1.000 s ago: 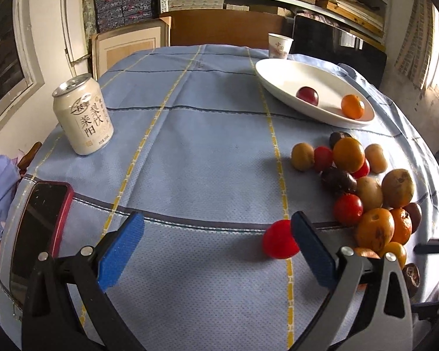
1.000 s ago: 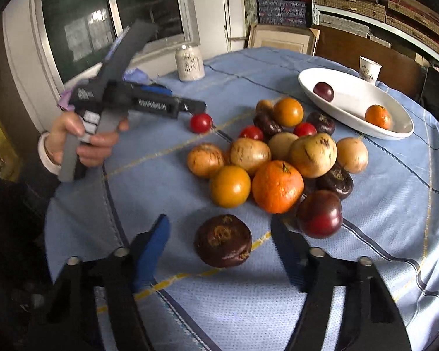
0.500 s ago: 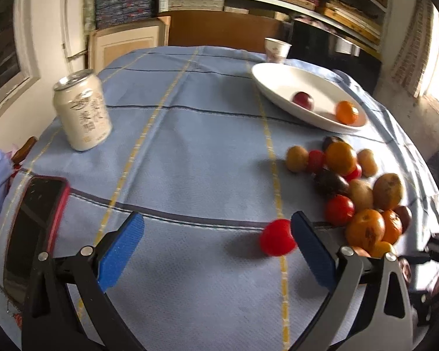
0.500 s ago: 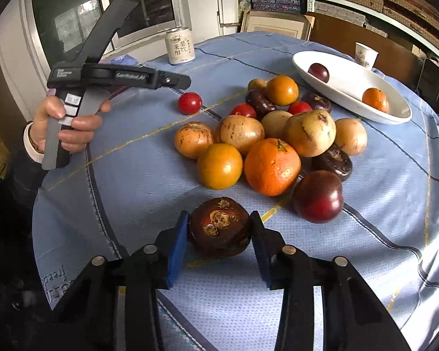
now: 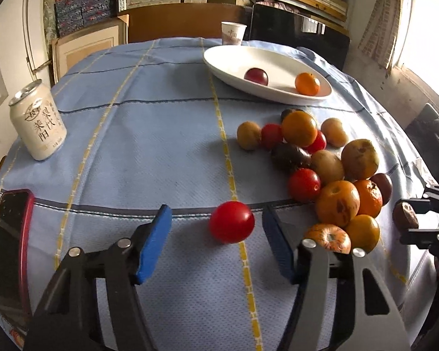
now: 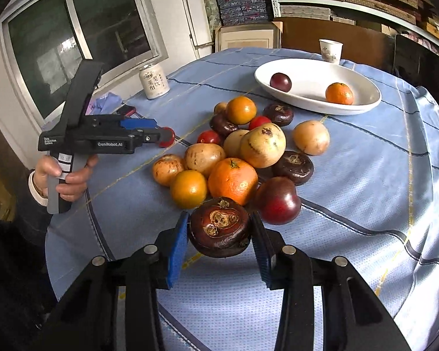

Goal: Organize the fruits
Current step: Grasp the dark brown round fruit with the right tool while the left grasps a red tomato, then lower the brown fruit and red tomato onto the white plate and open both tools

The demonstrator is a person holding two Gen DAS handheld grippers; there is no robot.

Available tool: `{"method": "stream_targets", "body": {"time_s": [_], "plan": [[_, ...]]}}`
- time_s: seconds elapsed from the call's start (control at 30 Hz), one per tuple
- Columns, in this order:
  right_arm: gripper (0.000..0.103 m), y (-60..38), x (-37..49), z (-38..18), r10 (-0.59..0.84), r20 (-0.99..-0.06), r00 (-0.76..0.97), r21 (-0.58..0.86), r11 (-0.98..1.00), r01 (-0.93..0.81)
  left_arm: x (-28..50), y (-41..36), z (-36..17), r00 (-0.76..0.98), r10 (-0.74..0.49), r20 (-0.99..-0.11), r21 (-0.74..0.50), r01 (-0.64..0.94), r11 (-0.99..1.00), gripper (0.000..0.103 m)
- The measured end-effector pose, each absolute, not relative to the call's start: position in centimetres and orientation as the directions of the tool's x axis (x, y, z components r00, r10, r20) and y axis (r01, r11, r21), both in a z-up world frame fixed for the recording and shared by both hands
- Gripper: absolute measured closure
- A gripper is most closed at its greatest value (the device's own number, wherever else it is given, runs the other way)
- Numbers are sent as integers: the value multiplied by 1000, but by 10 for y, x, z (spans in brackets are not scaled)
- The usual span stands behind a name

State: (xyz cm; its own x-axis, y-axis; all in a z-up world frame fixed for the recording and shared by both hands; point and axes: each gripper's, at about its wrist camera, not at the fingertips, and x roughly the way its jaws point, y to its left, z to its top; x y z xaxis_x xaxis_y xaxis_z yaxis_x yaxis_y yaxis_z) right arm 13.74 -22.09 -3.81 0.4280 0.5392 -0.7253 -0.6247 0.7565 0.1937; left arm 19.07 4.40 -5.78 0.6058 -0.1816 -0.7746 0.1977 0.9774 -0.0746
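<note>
Round table under a blue cloth [image 5: 149, 152] with yellow and dark stripes. Far side: a white oval dish [image 6: 313, 73] holding one dark red plum [image 6: 280, 82] and one small orange [image 6: 339, 93], apart from each other. A paper cup [image 6: 331, 50] stands just behind the dish.

Loose heap of fruit [image 6: 243, 152] mid-table, between dish and grippers — oranges, pale brown round fruits, dark purple ones, small red tomatoes, most touching their neighbours.

Right gripper [image 6: 219, 244]: blue pads clamped on either side of a dark brown fruit [image 6: 219, 227] with a scarred top, at the near edge of the heap, held just off the cloth.

Left gripper [image 5: 216, 245], held in a person's hand [image 6: 63, 175]: jaws closing, a lone red tomato [image 5: 231, 221] between them on the cloth, neither pad touching it yet.

Pale drink can [image 5: 38, 124] upright at the left edge; a red-cased phone [image 5: 10, 248] lies flat nearer the left gripper.
</note>
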Motion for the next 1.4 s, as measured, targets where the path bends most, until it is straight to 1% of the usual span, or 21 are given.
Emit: {"method": "stream_targets", "body": {"time_s": [0.17, 0.3, 0.4, 0.5, 0.67, 0.83, 1.0, 1.13, 1.23, 1.4], "plan": [[61, -222, 136, -37, 542, -720, 433, 196, 757, -623, 189, 35, -60, 600, -184, -779, -51, 231, 972, 50], [61, -224, 136, -37, 541, -720, 434, 195, 758, -622, 189, 33, -61, 592, -188, -784, -48, 245, 968, 60], [61, -224, 136, -37, 541, -720, 435, 195, 759, -622, 190, 33, -62, 590, -189, -785, -46, 249, 967, 65], [61, -224, 136, -37, 538, -721, 436, 195, 762, -618, 190, 31, -63, 586, -182, -789, -39, 249, 968, 68], [61, -225, 137, -38, 537, -722, 436, 199, 765, -612, 191, 34, -65, 578, -179, -796, -47, 235, 971, 71], [61, -228, 140, -39, 548, -715, 435, 224, 769, -599, 190, 33, -65, 581, -177, -794, -41, 239, 970, 71], [61, -240, 144, -32, 583, -665, 467, 276, 773, -572, 188, 37, -62, 589, -190, -785, -62, 230, 971, 71], [61, -251, 152, -23, 589, -606, 534, 291, 790, -540, 190, 40, -52, 604, -251, -756, -123, 246, 962, 71], [61, -260, 173, -14, 565, -595, 572, 338, 822, -460, 197, 37, -38, 637, -247, -731, -109, 249, 962, 71], [61, -250, 222, 16, 440, -578, 688, 251, 897, -363, 230, 34, -8, 649, -294, -701, -161, 257, 953, 71]]}}
